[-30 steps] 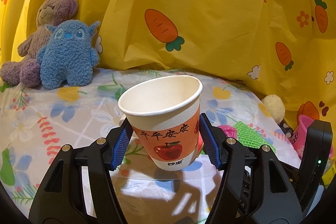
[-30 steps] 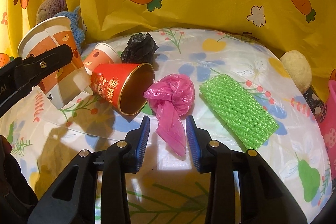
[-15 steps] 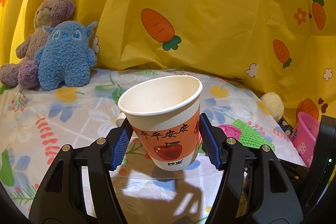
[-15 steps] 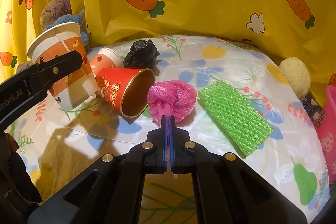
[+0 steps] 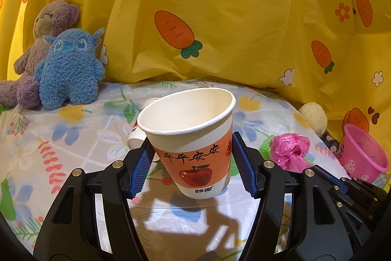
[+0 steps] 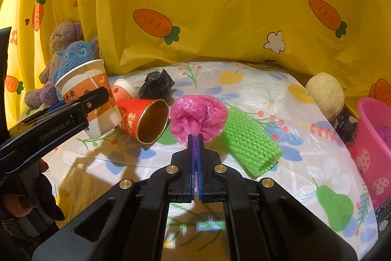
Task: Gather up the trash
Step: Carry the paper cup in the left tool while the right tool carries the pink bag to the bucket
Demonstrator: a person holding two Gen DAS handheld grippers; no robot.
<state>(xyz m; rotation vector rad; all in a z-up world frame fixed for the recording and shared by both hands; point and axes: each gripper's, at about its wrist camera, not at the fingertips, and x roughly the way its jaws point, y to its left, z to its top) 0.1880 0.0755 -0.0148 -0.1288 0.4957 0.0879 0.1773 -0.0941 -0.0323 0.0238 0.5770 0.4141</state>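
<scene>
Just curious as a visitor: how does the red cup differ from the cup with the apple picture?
The red cup lies on its side on the table, gold inside; the apple cup stands upright, white inside, held in the left gripper. The red cup is untouched and looks smaller. Both look empty.

both wrist views face the yellow curtain (image 5: 244, 28).

Warm, bright light; sharp fisheye views.
Hard shadows fall toward the camera on the glossy tablecloth (image 6: 281, 94), which shows glare; edges bend and darken at the corners.
</scene>
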